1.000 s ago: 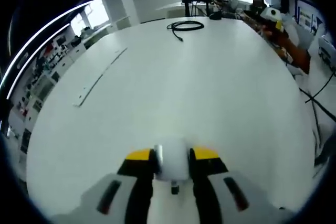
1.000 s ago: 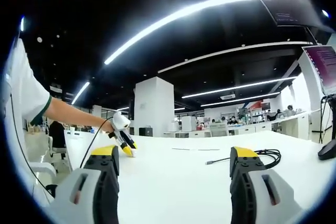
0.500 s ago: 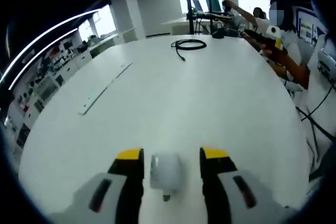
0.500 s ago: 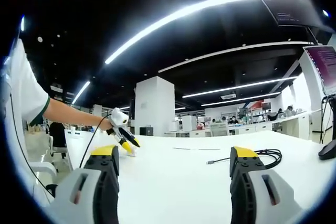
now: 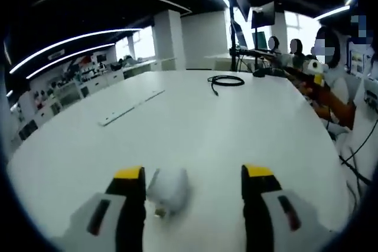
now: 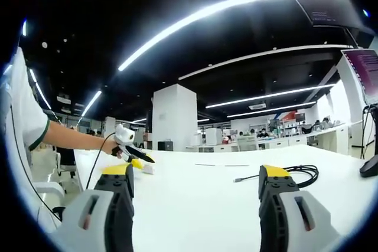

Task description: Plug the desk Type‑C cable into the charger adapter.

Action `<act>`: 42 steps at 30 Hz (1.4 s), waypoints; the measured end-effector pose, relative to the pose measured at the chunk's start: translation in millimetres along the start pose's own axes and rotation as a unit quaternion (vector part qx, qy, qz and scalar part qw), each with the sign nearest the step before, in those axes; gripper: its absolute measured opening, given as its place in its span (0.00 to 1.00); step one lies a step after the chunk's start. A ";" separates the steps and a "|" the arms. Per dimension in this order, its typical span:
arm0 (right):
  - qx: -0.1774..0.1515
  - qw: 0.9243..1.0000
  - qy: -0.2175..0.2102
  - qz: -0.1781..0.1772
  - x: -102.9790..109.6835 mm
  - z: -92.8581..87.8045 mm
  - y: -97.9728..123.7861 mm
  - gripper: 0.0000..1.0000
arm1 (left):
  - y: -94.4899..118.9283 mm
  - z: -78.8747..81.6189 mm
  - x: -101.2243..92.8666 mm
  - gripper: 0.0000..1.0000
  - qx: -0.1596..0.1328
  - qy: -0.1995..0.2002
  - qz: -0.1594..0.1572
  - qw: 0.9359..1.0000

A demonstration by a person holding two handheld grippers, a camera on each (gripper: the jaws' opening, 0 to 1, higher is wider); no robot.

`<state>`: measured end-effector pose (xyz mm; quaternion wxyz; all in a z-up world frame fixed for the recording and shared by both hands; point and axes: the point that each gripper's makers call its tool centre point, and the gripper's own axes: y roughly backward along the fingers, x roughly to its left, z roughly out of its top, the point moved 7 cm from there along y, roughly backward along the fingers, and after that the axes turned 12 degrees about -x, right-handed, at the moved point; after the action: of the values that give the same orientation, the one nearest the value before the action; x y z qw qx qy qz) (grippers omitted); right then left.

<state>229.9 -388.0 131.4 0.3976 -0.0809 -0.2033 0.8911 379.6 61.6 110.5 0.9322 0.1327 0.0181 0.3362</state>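
Observation:
The white charger adapter (image 5: 168, 190) lies on the white table (image 5: 195, 122), between the jaws of my left gripper (image 5: 194, 172) and closer to the left one. The jaws stand wide open and do not touch it. The black Type‑C cable (image 5: 227, 79) sits coiled at the table's far side. In the right gripper view the same cable (image 6: 298, 172) lies ahead to the right, its plug (image 6: 236, 179) pointing left. My right gripper (image 6: 196, 170) is open and holds nothing. The left gripper (image 6: 134, 156) appears there at the left, just above the adapter (image 6: 147, 169).
A flat pale strip (image 5: 131, 107) lies on the table's left part. A monitor stand with screens (image 5: 239, 57) rises beyond the cable. People sit at the right edge of the table (image 5: 331, 81). A person's arm (image 6: 65, 137) reaches in from the left.
The left gripper's jaws have opened and let go of the adapter, which now lies loose on the table. The left gripper has tilted up and backed off a little. The right gripper stays still.

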 end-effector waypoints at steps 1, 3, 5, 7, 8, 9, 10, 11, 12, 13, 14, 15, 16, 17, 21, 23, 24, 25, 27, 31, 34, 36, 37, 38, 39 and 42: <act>0.001 1.000 0.001 0.001 0.6 -0.1 -0.4 0.88 | 1.5 -3.9 1.7 0.67 0.010 -0.002 0.001 1.000; 0.001 1.000 0.001 0.002 1.5 0.3 -1.2 0.88 | 4.1 -7.2 5.3 0.67 0.020 -0.006 0.005 1.000; 0.001 1.000 0.003 0.003 2.1 0.7 -2.1 0.88 | 6.3 -7.4 8.6 0.67 0.025 -0.011 0.008 1.000; 0.002 1.000 0.003 0.004 2.0 0.4 -2.9 0.88 | 8.0 -5.9 12.1 0.67 0.027 -0.010 0.010 1.000; 0.002 1.000 0.003 0.004 2.0 0.1 -3.2 0.88 | 8.4 -5.1 13.3 0.67 0.026 -0.009 0.010 1.000; 0.003 1.000 0.003 0.004 2.0 -0.3 -3.7 0.88 | 8.9 -3.6 13.3 0.67 0.023 -0.009 0.012 1.000; 0.004 1.000 0.003 0.004 2.1 -0.8 -4.2 0.88 | 9.0 -2.8 13.1 0.67 0.020 -0.008 0.013 1.000; 0.005 1.000 0.003 0.005 2.3 -1.4 -4.8 0.88 | 9.2 -1.7 13.8 0.67 0.018 -0.008 0.016 1.000; 0.005 1.000 0.003 0.006 2.5 -1.6 -5.0 0.88 | 9.1 0.1 15.9 0.67 0.008 -0.005 0.019 1.000; 0.005 1.000 0.002 0.007 2.8 -2.1 -5.4 0.88 | 8.9 2.6 15.6 0.67 -0.006 0.001 0.026 1.000; 0.006 1.000 0.003 0.007 2.8 -2.5 -5.5 0.88 | 8.3 5.3 14.5 0.67 -0.023 0.011 0.031 0.999; 0.007 1.000 0.003 0.008 2.7 -2.8 -5.5 0.88 | 8.9 7.5 13.0 0.68 -0.038 0.020 0.034 0.999; 0.008 1.000 0.004 0.008 2.6 -2.8 -5.4 0.88 | 9.5 10.0 11.7 0.68 -0.055 0.028 0.040 0.997; 0.008 1.000 0.005 0.007 2.4 -2.8 -5.3 0.88 | 10.9 12.1 11.2 0.69 -0.071 0.034 0.046 0.996; 0.008 1.000 0.004 0.005 1.1 -2.8 -3.9 0.89 | 17.4 17.2 2.5 0.75 -0.119 0.071 0.074 0.988; 0.009 1.000 0.006 0.004 1.0 -3.0 -3.2 0.89 | 19.9 17.1 -6.7 0.80 -0.132 0.074 0.082 0.985; 0.010 1.000 0.007 0.004 1.1 -3.0 -3.0 0.89 | 21.3 16.2 -13.1 0.82 -0.134 0.072 0.087 0.985; 0.010 1.000 0.007 0.004 1.3 -2.8 -2.9 0.89 | 23.0 15.7 -19.1 0.85 -0.138 0.069 0.097 0.983; 0.009 1.000 0.009 0.003 1.9 -2.1 -2.9 0.89 | 27.3 15.7 -32.4 0.90 -0.157 0.059 0.106 0.980; 0.011 1.000 0.008 0.005 3.7 -3.4 -3.1 0.89 | 34.1 11.8 -49.1 0.92 -0.185 0.071 0.113 0.974; 0.013 1.000 0.008 0.008 6.6 -4.5 -3.4 0.89 | 38.4 9.5 -55.5 1.00 -0.195 0.088 0.125 0.969; 0.013 1.000 0.014 0.010 7.7 -3.1 -3.4 0.89 | 44.9 8.7 -62.5 1.00 -0.206 0.102 0.137 0.963; 0.011 1.000 0.016 0.009 7.4 -1.9 -3.2 0.90 | 48.8 9.3 -64.3 1.00 -0.218 0.109 0.144 0.959; 0.010 1.000 0.017 0.007 6.9 -0.8 -2.9 0.90 | 51.8 10.0 -66.0 1.00 -0.229 0.116 0.153 0.954; 0.007 1.000 0.016 0.004 5.6 0.5 -2.4 0.90 | 56.6 10.8 -70.5 1.00 -0.242 0.125 0.167 0.948; 0.006 1.000 0.013 -0.005 3.1 0.6 -1.8 0.90 | 75.3 18.1 -83.3 1.00 -0.300 0.151 0.203 0.920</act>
<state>228.8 -384.8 132.8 0.4053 -0.0896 -0.1932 0.8890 270.6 60.3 142.9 0.8264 -0.2052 0.0298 0.5235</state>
